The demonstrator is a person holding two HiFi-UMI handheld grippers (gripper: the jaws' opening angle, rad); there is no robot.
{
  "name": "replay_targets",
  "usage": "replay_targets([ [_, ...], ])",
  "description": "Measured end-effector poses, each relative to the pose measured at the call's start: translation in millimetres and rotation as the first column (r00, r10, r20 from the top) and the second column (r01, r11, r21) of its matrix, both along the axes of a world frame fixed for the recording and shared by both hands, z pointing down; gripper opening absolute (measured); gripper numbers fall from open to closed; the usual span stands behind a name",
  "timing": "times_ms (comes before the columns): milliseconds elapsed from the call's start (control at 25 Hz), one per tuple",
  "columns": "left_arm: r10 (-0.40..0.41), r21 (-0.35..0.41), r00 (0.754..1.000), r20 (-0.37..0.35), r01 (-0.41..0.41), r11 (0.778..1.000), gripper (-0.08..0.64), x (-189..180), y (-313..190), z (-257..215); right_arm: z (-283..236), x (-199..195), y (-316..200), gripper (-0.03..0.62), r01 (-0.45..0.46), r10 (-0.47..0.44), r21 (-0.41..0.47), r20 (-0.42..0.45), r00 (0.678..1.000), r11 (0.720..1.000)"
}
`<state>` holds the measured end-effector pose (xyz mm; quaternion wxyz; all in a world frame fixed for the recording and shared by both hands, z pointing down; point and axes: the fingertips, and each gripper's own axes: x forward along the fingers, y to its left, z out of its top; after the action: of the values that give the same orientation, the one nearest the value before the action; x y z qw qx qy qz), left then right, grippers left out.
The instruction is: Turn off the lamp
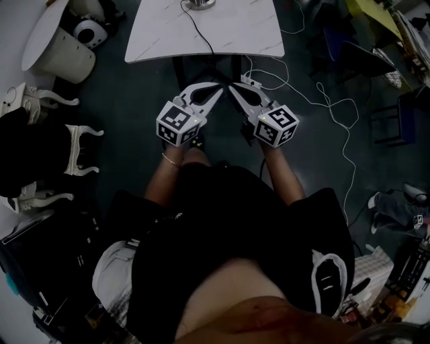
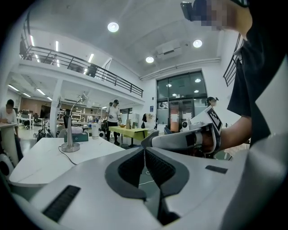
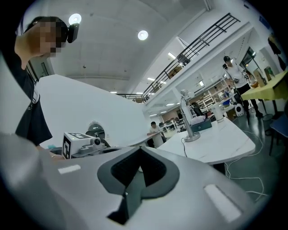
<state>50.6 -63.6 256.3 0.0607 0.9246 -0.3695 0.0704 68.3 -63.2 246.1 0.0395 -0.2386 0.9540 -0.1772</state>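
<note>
Tall room (image 2: 148,40) with a railed balcony (image 2: 81,63), dark floor (image 1: 134,94), white marble-patterned worktop (image 1: 228,33).
A slim silver desk lamp (image 2: 70,146) stands at the worktop's far end. The left gripper (image 1: 216,89) and right gripper (image 1: 233,87) hover short of the worktop, jaws closed and empty.

Lamp (image 1: 200,4), ahead of left tool (image 1: 216,91) and right tool (image 1: 233,88): head view's top edge cuts off all but its base; whether lit, too small to tell.
</note>
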Motion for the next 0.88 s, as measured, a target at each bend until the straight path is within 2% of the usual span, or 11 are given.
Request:
replay_targets([
  [880, 0.027, 0.003, 1.0, -0.004, -0.027, 1.0, 0.015, 11.1, 12.6, 0.3, -16.8, 9.2, 21.7, 0.0, 0.021, -0.021, 0.01, 0.028, 0.999, 1.0],
])
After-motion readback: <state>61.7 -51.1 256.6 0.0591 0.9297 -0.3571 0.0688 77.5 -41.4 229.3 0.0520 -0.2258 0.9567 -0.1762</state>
